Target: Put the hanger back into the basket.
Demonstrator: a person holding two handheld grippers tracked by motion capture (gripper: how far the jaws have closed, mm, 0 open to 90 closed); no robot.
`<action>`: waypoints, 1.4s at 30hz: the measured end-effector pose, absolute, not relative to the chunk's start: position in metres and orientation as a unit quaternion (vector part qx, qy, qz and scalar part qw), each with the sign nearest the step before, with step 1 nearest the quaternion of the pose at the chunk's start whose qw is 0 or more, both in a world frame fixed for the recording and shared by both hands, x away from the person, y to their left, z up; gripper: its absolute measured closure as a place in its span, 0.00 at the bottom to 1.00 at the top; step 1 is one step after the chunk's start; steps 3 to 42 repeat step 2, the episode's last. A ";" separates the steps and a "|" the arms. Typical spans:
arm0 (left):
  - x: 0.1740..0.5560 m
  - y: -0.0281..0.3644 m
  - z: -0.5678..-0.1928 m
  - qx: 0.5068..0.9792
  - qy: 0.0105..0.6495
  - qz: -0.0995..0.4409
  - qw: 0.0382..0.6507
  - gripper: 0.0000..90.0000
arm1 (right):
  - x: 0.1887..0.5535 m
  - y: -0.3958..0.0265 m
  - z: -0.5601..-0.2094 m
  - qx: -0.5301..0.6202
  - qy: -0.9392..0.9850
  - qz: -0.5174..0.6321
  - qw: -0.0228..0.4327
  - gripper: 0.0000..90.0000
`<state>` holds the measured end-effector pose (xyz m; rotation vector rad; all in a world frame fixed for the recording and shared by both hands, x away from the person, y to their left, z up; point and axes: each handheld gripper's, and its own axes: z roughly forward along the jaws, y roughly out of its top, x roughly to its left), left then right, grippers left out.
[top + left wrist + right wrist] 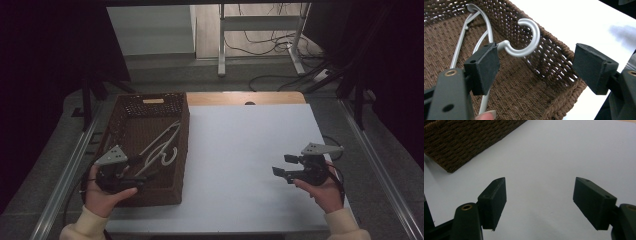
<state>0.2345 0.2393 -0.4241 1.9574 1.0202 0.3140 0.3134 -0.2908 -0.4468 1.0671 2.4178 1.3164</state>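
A brown wicker basket (180, 145) stands on the left part of the white table (240, 150). Inside it lie white plastic hangers (162, 144). My left gripper (137, 171) hovers over the basket's near end and is open. In the left gripper view a hanger's hook (530, 37) curls up between the wide-apart jaws of the left gripper (537, 66), close beside the left pad (485, 67); the right pad is well clear of it. My right gripper (284, 166) is held above the bare table at the right, open with nothing in it.
In the right gripper view the basket's outer corner (456, 147) shows at upper left, past the open right gripper (539, 200). A wooden strip (245, 98) edges the table's far side. Metal rails, a stand and floor cables lie beyond.
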 end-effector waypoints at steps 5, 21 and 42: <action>0.234 0.239 -0.423 0.788 0.410 0.130 0.441 0.24 | 0.312 -0.291 -0.446 0.358 0.815 0.446 0.097 0.30; 0.234 0.239 -0.423 0.788 0.410 0.130 0.441 0.24 | 0.312 -0.291 -0.446 0.358 0.815 0.446 0.097 0.30; 0.234 0.239 -0.423 0.788 0.410 0.130 0.441 0.24 | 0.312 -0.291 -0.446 0.358 0.815 0.446 0.097 0.30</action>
